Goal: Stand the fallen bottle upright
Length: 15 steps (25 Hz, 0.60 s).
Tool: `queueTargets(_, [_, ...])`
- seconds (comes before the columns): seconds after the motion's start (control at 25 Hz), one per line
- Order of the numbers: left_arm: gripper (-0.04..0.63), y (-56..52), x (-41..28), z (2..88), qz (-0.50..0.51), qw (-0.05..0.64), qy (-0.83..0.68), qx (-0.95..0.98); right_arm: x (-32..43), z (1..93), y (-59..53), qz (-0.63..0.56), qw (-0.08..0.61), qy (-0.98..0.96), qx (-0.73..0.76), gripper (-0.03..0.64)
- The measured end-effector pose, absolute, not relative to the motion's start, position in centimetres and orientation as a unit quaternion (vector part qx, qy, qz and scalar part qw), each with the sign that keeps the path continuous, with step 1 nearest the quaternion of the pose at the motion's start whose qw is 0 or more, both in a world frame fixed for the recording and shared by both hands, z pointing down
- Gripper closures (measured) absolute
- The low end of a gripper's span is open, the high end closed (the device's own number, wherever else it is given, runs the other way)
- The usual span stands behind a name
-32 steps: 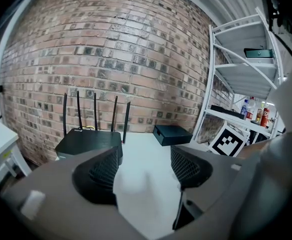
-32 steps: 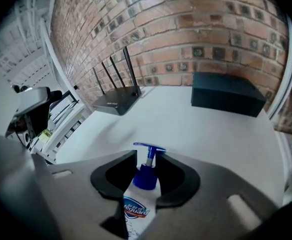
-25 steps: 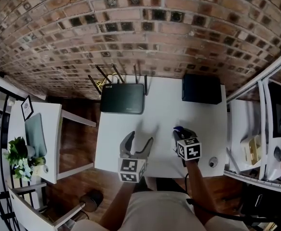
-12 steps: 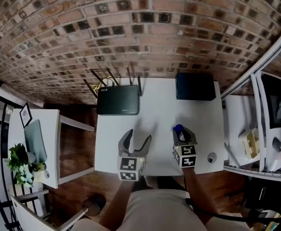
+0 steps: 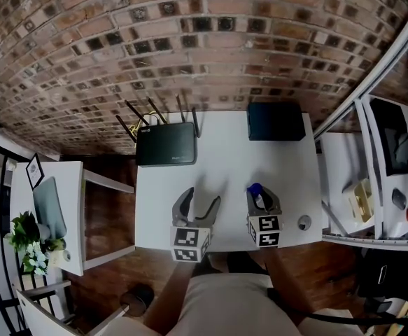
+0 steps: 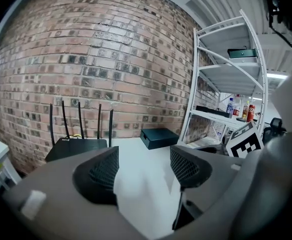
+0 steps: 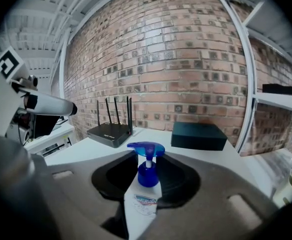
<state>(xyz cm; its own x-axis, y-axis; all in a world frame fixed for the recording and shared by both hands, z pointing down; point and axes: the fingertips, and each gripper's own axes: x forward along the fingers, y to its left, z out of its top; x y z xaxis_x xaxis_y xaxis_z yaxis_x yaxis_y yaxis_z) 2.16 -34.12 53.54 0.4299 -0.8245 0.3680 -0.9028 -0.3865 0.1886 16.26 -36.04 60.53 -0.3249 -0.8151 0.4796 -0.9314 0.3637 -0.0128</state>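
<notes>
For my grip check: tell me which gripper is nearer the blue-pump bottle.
Right. The right gripper is shut on the bottle; the left gripper stands open and empty, apart from it, on its left in the head view.

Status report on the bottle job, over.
Left gripper open, empty. Right gripper shut on bottle, pump end up. Router, box far back, not in the way.

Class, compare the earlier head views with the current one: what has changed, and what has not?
The right gripper, shut on the bottle throughout, turned, apparently tipping it more upright. The left gripper stayed open and empty; router and black box kept their places on the table.
</notes>
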Motion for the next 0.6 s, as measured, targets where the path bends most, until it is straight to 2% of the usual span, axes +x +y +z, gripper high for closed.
queueTargets(0.44, [0.256,-31.3,2.2,54.1,0.104,0.195,-0.535,0.815,16.6,60.4,-33.4,0.100,0.156,-0.809,0.558,0.520])
queueTargets(0.52, [0.258,-30.7,2.1,54.0,0.096,0.202,-0.540,0.811,16.5,60.4,-33.3,0.103,0.152,-0.814,0.551,0.494])
queueTargets(0.6, [0.261,-30.2,2.1,53.9,0.092,0.202,-0.546,0.808,16.5,60.4,-33.2,0.108,0.143,-0.815,0.551,0.439])
